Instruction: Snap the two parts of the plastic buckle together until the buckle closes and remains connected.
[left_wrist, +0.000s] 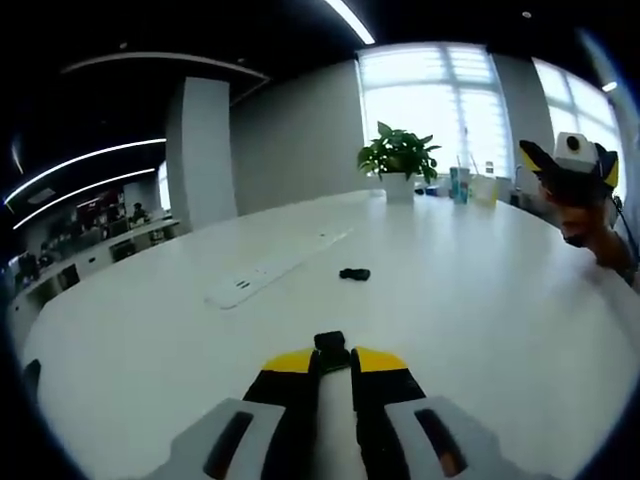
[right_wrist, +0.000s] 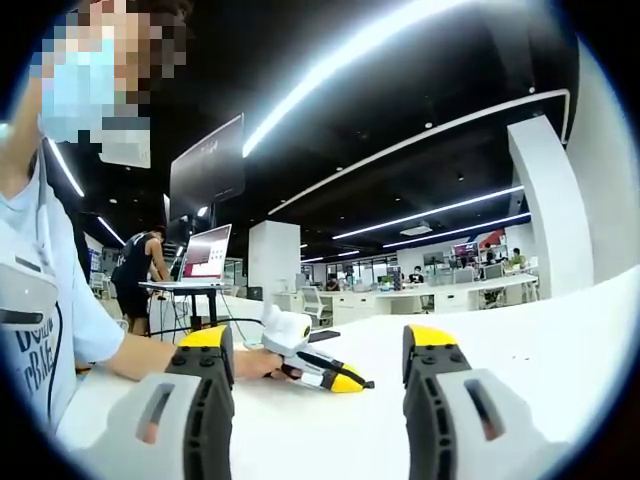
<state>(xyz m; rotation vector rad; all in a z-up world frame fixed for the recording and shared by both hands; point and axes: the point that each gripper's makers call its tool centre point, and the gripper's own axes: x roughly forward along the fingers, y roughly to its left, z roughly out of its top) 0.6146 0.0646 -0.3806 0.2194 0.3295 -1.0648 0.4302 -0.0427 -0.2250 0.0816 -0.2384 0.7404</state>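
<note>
Black plastic sits pinched at the tips of your left gripper (left_wrist: 333, 362): one buckle part (left_wrist: 331, 343), held low over the white table (left_wrist: 480, 300) with the jaws nearly closed on it. The other buckle part (left_wrist: 354, 274) lies loose on the table farther ahead, near a long white strip (left_wrist: 270, 270). A potted plant (left_wrist: 399, 158) stands at the far edge. Your right gripper (right_wrist: 318, 345) is raised with its jaws spread wide, gripping nothing.

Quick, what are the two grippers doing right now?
Left gripper: shut on a black buckle part.
Right gripper: jaws wide open, holding nothing.
</note>
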